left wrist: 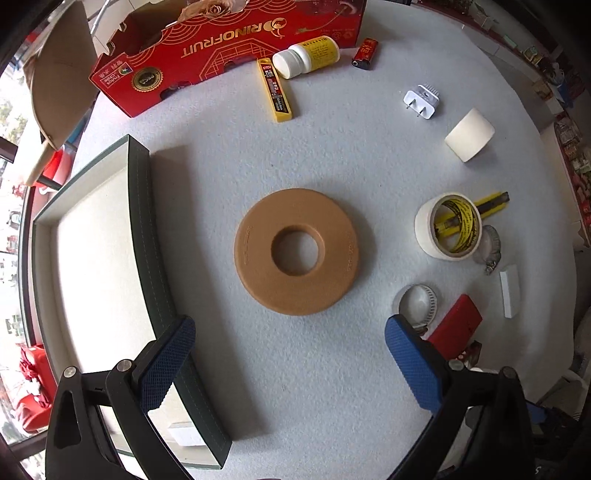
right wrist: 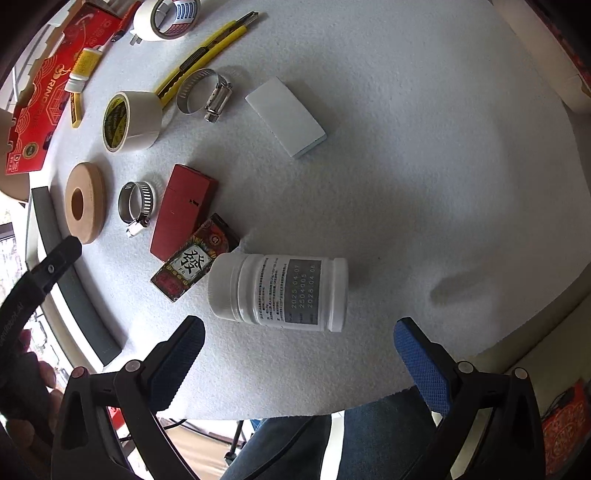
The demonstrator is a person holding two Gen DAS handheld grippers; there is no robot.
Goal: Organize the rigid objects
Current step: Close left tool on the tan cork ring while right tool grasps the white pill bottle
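My left gripper is open and empty, just short of a tan ring-shaped disc lying flat on the white table. A dark green tray with a pale inside lies to its left, under my left finger. My right gripper is open and empty, just short of a white pill bottle lying on its side. The disc also shows in the right wrist view, with the left gripper's finger beside it.
A red box, a patterned card box, two hose clamps, tape rolls, a yellow utility knife and a white block lie scattered. A red fruit carton, yellow-label bottle, blade case, plug sit far.
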